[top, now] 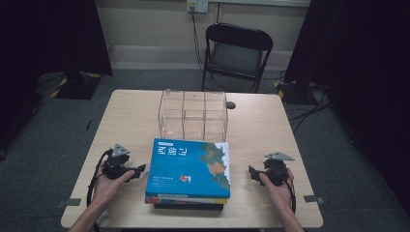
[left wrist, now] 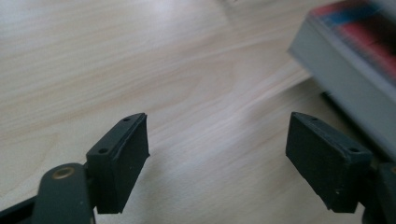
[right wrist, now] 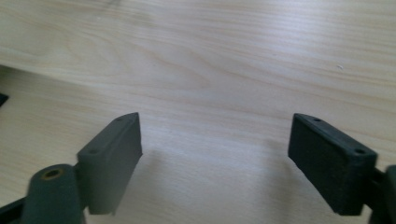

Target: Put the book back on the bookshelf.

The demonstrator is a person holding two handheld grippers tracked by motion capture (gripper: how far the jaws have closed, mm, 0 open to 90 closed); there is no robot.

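A pale wooden tabletop (top: 130, 121) sat on grey carpet in a dim room, with a black folding chair (top: 237, 53) standing well behind its far edge. Toward the far middle of the tabletop stood a clear plastic organiser (top: 193, 115), divided into compartments that looked empty, apparently waiting to receive something.

Just in front of it, near the person's edge, lay a stack of books (top: 188, 174). The top book had a blue cover with a map-like picture; a thinner yellow-edged one and a dark one lay flat beneath it. The stack was central, within easy reach of both arms.

The person's forearms came in from the bottom. The left hand-held gripper (top: 140, 169) rested low beside the stack's left edge, pointing at it, close but not touching. In the left gripper view its jaws stood spread over bare wood, with the stack's corner (left wrist: 345, 70) just beyond. The right hand-held gripper (top: 251, 171) hovered to the right of the stack, a little apart, also aimed inward, its jaws spread and holding nothing. The two seemed poised to take the books from both sides.
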